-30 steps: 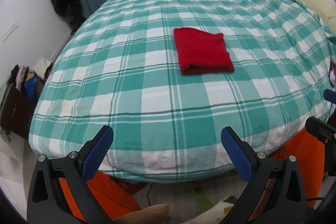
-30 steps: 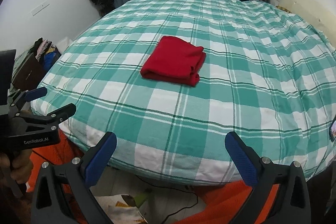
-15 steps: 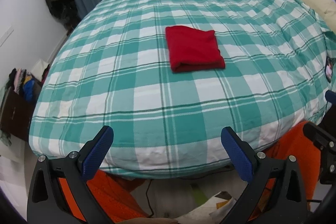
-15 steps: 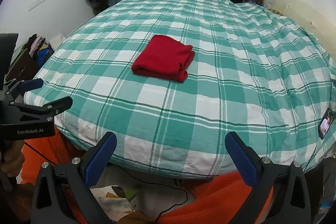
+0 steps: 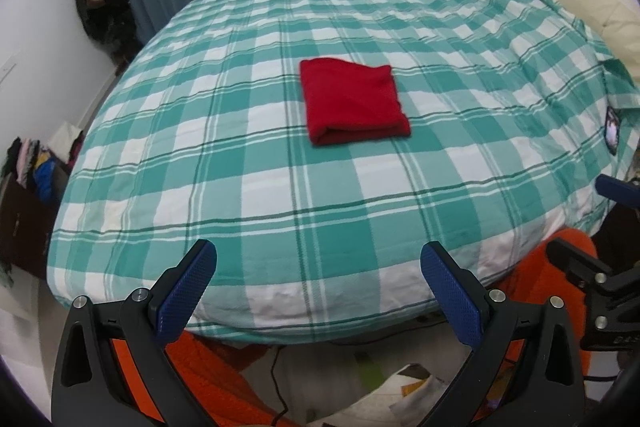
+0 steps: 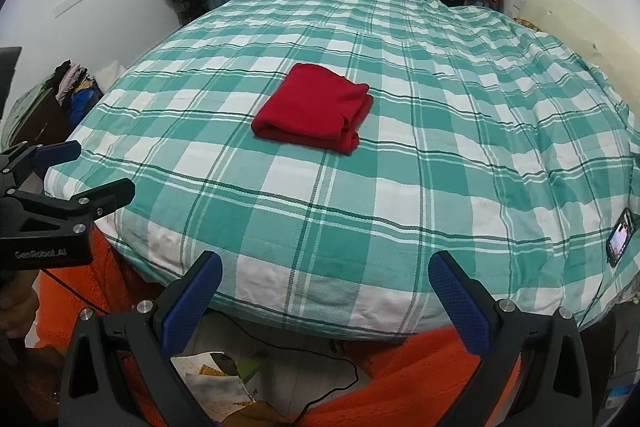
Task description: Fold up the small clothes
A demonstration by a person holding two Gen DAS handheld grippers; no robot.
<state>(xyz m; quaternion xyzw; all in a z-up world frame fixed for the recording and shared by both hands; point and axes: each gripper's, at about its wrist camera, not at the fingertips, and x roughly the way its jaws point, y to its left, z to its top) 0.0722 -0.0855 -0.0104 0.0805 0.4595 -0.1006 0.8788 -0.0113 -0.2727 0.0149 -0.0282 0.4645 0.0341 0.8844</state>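
Left wrist view shows the red garment (image 5: pixel 354 105) lying folded into a compact rectangle near the middle of the bed (image 5: pixel 280 195), on the green checked cover. The left gripper (image 5: pixel 318 285) is wide open and holds nothing; it hangs at the near edge, well apart from the cloth. The right gripper (image 6: pixel 326 293) is also wide open and empty. I judge this piece finished; no other unfolded clothes are visible on the bed.
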